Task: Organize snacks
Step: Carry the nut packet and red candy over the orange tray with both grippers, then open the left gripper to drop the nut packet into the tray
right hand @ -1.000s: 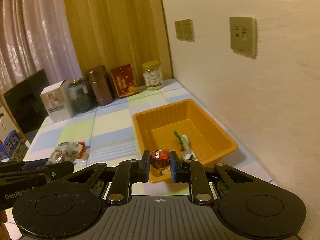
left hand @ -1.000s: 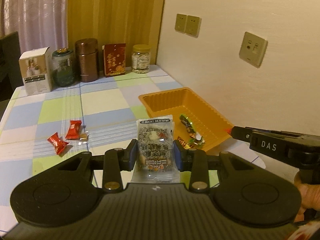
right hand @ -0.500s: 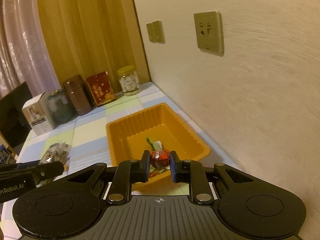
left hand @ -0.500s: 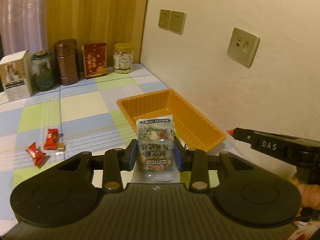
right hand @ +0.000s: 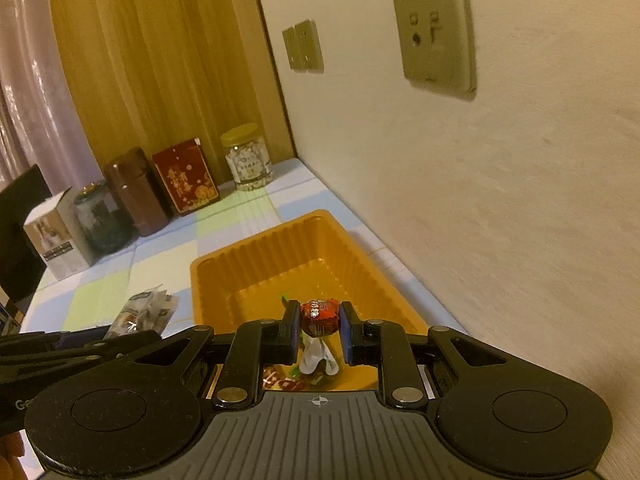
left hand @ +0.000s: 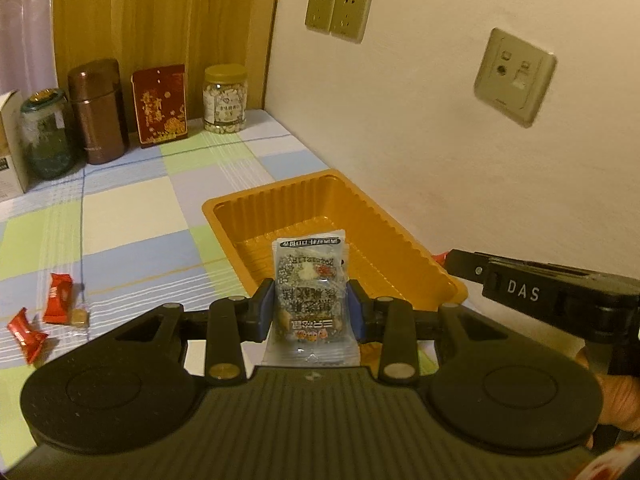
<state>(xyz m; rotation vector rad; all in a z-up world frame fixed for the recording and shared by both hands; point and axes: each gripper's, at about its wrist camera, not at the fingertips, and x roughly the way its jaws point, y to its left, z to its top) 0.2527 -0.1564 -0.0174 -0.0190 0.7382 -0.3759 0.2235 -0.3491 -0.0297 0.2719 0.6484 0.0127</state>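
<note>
My left gripper (left hand: pixel 311 304) is shut on a clear snack packet (left hand: pixel 310 292) with dark print, held over the near end of the orange tray (left hand: pixel 272 204). My right gripper (right hand: pixel 319 322) is shut on a red wrapped candy (right hand: pixel 319 316), also above the near part of the orange tray (right hand: pixel 256 256). Wrapped sweets (right hand: pixel 316 356) lie in the tray under that gripper. The right gripper's body shows at the right of the left wrist view, and the packet (right hand: pixel 142 314) shows at the left of the right wrist view. Two red candies (left hand: pixel 58 298) lie on the checked tablecloth at the left.
Along the back edge stand a white box (right hand: pixel 56 236), a glass jar (left hand: pixel 46 134), a brown canister (left hand: pixel 98 112), a red box (left hand: pixel 162 106) and a yellow-lidded jar (left hand: pixel 225 100). A wall with sockets (left hand: pixel 514 76) runs close along the tray's right side.
Both grippers have moved forward and to the right with their snacks, from the tray's near left corner to over its near end. The tray and wall look closer.
</note>
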